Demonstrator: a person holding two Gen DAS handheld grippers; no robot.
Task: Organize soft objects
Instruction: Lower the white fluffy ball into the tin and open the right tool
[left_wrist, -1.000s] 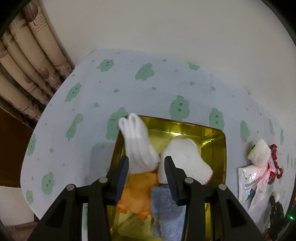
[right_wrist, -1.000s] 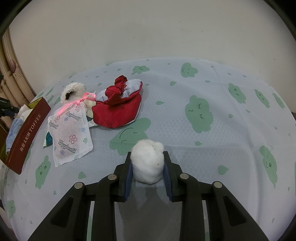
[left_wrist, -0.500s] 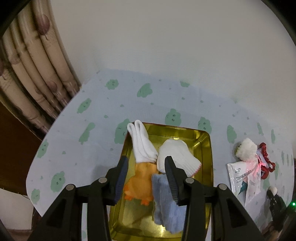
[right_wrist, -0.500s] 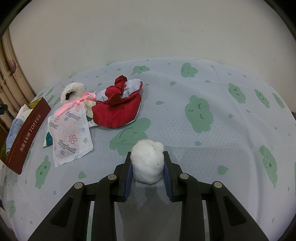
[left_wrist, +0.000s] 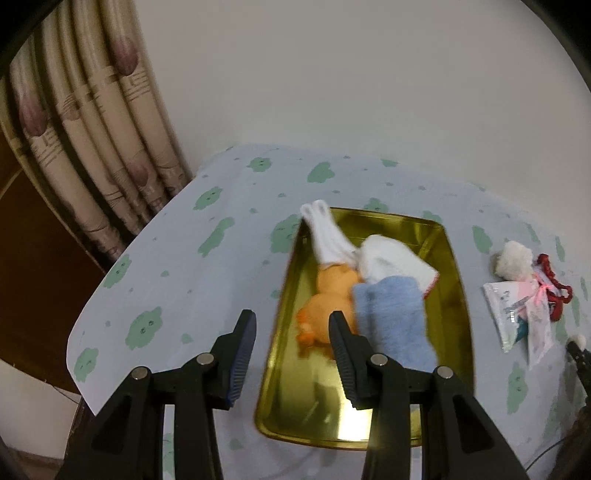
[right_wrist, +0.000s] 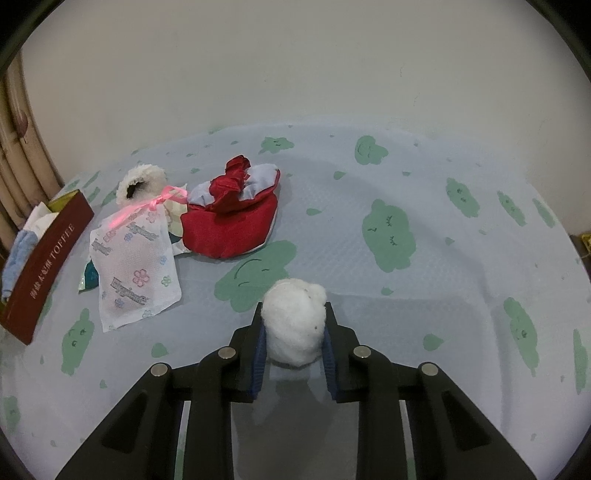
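In the left wrist view a gold tin tray (left_wrist: 458, 314) holds white socks (left_wrist: 325, 236), a white knit cloth (left_wrist: 395, 262), an orange plush (left_wrist: 328, 299) and a blue towel (left_wrist: 391, 317). My left gripper (left_wrist: 291, 354) is open and empty, raised above the tray's left rim. In the right wrist view my right gripper (right_wrist: 293, 334) is shut on a white cotton ball (right_wrist: 293, 325) just above the cloth-covered table. A red pouch (right_wrist: 229, 221), a printed sachet (right_wrist: 136, 266) with a pink ribbon and a fluffy white item (right_wrist: 142, 179) lie to its far left.
The tin's dark red side marked TOFFEE (right_wrist: 44, 258) stands at the left edge of the right wrist view. Curtains (left_wrist: 92, 129) hang beyond the table's far-left corner. A white wall (right_wrist: 295, 66) backs the table. The table edge (left_wrist: 85, 369) drops off at left.
My left gripper has risen and drawn back to the left from the tray, leaving the socks and orange plush inside. The right gripper and its cotton ball have not moved.
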